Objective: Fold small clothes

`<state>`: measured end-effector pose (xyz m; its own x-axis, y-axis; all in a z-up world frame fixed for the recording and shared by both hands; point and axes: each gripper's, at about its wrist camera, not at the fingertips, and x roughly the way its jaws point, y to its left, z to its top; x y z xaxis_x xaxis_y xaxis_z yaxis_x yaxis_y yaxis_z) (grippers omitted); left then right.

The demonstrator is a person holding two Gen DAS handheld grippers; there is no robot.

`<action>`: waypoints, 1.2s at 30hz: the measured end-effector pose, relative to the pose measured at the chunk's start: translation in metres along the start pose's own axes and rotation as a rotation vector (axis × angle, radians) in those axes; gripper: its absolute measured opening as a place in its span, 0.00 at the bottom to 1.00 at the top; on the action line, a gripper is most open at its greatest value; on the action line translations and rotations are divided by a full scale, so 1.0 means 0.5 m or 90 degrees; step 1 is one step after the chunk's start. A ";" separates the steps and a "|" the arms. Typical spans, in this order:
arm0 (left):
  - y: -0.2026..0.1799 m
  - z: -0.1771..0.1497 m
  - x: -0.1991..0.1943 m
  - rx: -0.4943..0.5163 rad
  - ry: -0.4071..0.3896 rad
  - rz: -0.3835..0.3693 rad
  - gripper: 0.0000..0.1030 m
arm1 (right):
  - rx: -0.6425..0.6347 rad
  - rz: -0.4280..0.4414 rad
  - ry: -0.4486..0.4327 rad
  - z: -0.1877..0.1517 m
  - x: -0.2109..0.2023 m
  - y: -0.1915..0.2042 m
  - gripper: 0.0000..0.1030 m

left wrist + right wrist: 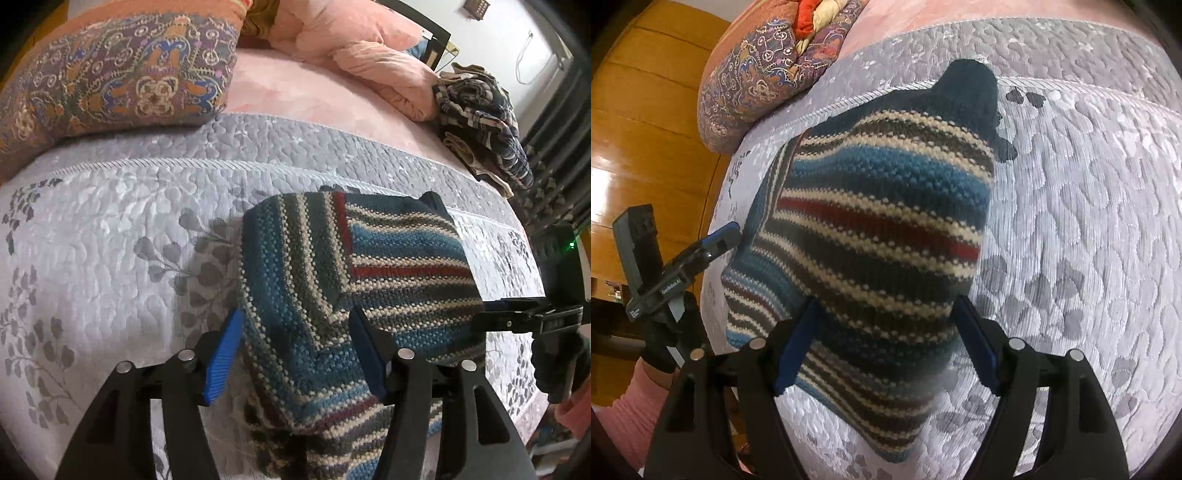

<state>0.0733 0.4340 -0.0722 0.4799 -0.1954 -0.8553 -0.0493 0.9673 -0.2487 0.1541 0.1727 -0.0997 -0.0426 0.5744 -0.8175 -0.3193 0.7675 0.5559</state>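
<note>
One grey quilted bedspread (110, 229), patterned pillow (110, 74)

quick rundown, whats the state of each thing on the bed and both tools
striped knit garment: partly folded, one flap laid over, lying on the quilt
left tool: open, pads either side of the garment's near part
right tool: open, straddling the garment's edge
grey quilt: spread flat
patterned pillow: resting at the quilt's far edge
dark checked clothes: crumpled heap, unfolded
pink blanket: bunched up

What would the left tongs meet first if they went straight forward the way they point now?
Most likely the striped sweater: it already lies between the open left tongs. Past it comes the grey bedspread. Depth is hard to judge here.
</note>
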 end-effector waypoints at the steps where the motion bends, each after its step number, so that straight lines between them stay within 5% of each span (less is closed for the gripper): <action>1: 0.003 0.001 0.007 -0.002 0.005 0.000 0.60 | -0.001 -0.001 -0.003 0.002 0.001 0.001 0.75; 12: 0.027 0.010 0.066 -0.020 0.040 -0.026 0.64 | -0.003 0.015 -0.010 0.018 0.024 -0.001 0.83; 23: 0.101 0.022 0.137 -0.135 0.092 -0.170 0.74 | -0.009 0.035 -0.002 0.043 0.045 -0.008 0.89; 36: 0.128 -0.002 0.168 -0.142 0.134 -0.317 0.76 | 0.010 0.078 -0.007 0.047 0.066 -0.022 0.93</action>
<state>0.1096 0.4794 -0.1606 0.3093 -0.6679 -0.6769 -0.0558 0.6979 -0.7141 0.1784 0.1899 -0.1291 -0.0699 0.6673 -0.7415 -0.2978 0.6954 0.6540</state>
